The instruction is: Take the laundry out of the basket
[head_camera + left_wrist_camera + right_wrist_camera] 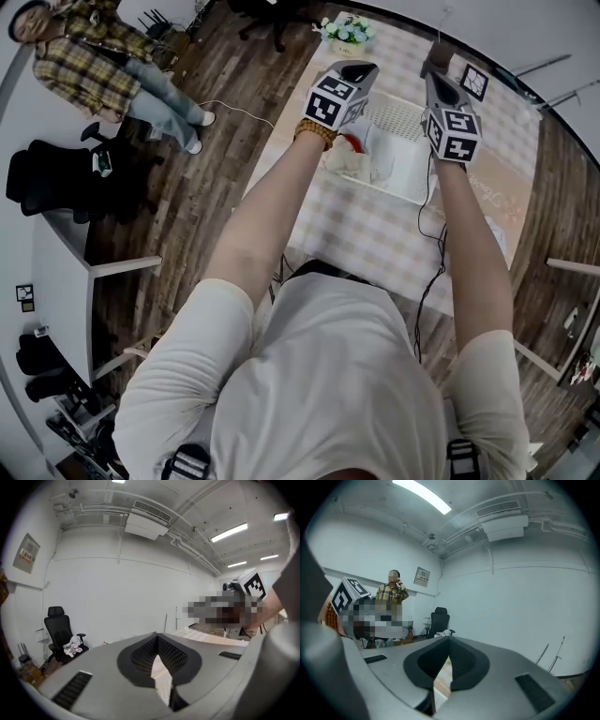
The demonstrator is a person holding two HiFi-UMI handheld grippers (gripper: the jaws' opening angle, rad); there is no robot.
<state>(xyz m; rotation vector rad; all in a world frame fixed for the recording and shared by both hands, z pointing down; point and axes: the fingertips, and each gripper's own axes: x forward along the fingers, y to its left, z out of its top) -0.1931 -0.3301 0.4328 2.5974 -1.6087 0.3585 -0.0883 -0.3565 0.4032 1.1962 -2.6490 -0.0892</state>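
Beneath the left gripper (360, 69), fingers shut, laundry (352, 156) lies in the basket (401, 120).

Daylight-bright and even in the head view, with only faint soft shadows on the checked table (375, 234); the wood floor (187, 206) bows strongly toward the black, rounded corners. In the left gripper view the ceiling strip lights (229, 532) burn out to pure white, and the left gripper (158, 641), close to the lens, is soft. The right gripper view has a cooler, bluish cast, a glaring ceiling light (423, 496), heavy dark vignetting, and the right gripper (449, 644) is equally out of focus.
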